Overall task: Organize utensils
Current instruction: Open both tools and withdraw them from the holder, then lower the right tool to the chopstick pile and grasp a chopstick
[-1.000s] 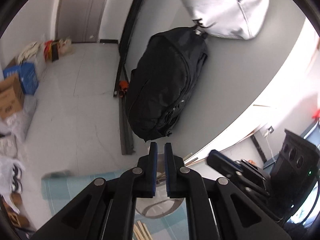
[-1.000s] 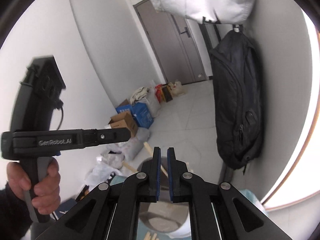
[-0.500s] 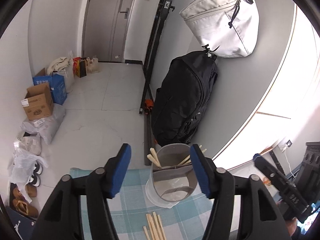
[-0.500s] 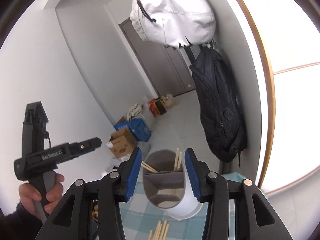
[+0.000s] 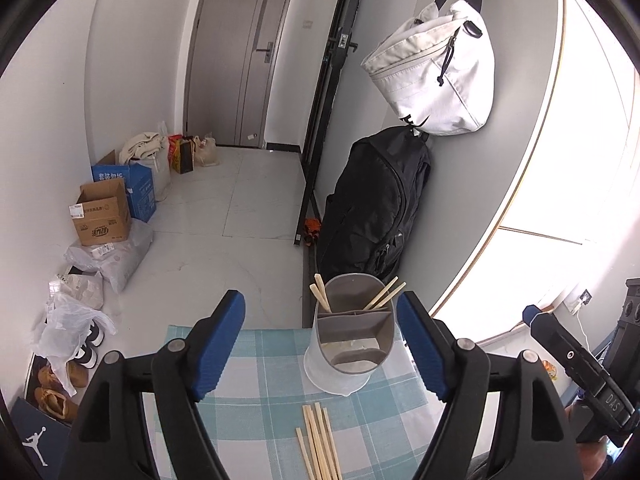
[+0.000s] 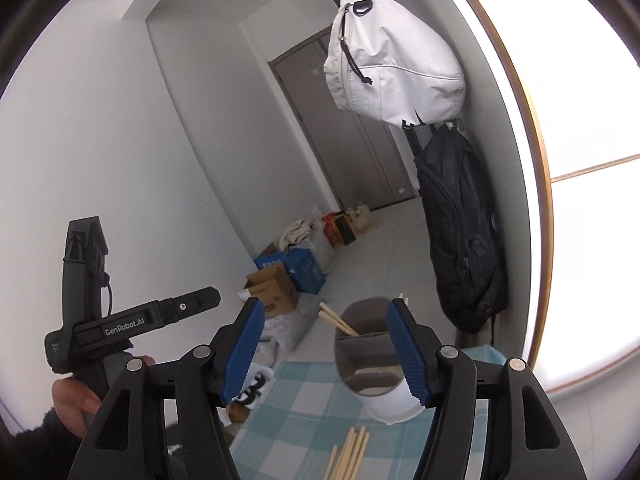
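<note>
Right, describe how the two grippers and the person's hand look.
Both the left gripper and the right gripper have black plastic linkage arms with silver pivot pins and ribbed blue finger pads. The right wrist view shows the left gripper's body lettered GenRobot.AI, a thin black cable, and the hand in a dark sleeve.
</note>
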Tool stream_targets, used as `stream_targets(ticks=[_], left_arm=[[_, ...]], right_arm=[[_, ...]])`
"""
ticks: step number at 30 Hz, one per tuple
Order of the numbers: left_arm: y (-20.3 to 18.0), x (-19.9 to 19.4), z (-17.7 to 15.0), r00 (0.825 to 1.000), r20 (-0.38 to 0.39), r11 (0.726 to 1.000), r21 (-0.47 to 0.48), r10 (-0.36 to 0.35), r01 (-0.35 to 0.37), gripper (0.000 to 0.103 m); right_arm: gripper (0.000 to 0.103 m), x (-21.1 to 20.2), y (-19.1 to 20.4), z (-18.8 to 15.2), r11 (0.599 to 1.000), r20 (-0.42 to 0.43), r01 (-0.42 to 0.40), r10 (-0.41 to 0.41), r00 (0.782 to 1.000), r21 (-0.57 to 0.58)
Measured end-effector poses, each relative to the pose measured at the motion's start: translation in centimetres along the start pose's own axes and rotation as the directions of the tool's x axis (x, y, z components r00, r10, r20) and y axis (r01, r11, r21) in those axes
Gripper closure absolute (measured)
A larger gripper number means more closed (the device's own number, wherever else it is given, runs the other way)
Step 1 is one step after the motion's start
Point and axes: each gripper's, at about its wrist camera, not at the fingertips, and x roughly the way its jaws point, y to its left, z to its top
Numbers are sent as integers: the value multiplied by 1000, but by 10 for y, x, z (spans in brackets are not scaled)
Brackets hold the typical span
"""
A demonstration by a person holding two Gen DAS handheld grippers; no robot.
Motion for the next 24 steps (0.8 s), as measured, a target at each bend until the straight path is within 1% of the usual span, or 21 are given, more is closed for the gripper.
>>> stream_targets(ticks=[4, 6, 9, 13, 17, 22, 24], left_arm=[[2, -9, -15, 999, 43, 1000, 5, 28, -28, 26], [2, -9, -21, 997, 61, 999, 13, 38, -39, 20], [2, -8, -35, 995, 79, 998, 23, 56, -58, 19], [5, -3, -51, 996, 68, 998, 18, 54, -56, 19], [11, 4, -67, 997, 51, 998, 16, 57, -58, 19], [24, 16, -81, 998, 20, 998, -17, 67, -67, 19], [32, 24, -86, 997, -6, 997, -37, 71, -71, 19]], right_arm=[[35, -1, 6, -14, 1000, -25, -1, 1, 1000, -12], [31, -1, 9, -20, 1000, -35, -5, 4, 999, -17], [26, 0, 13, -33, 999, -53, -5, 3, 999, -33], [22, 5, 14, -51, 999, -90, -6, 3, 996, -33], [19, 13, 13, -69, 999, -131, 13, -17, 991, -34], [15, 30, 8, -88, 999, -204, 36, -43, 978, -38], [12, 37, 6, -94, 998, -234, 42, -49, 971, -37]])
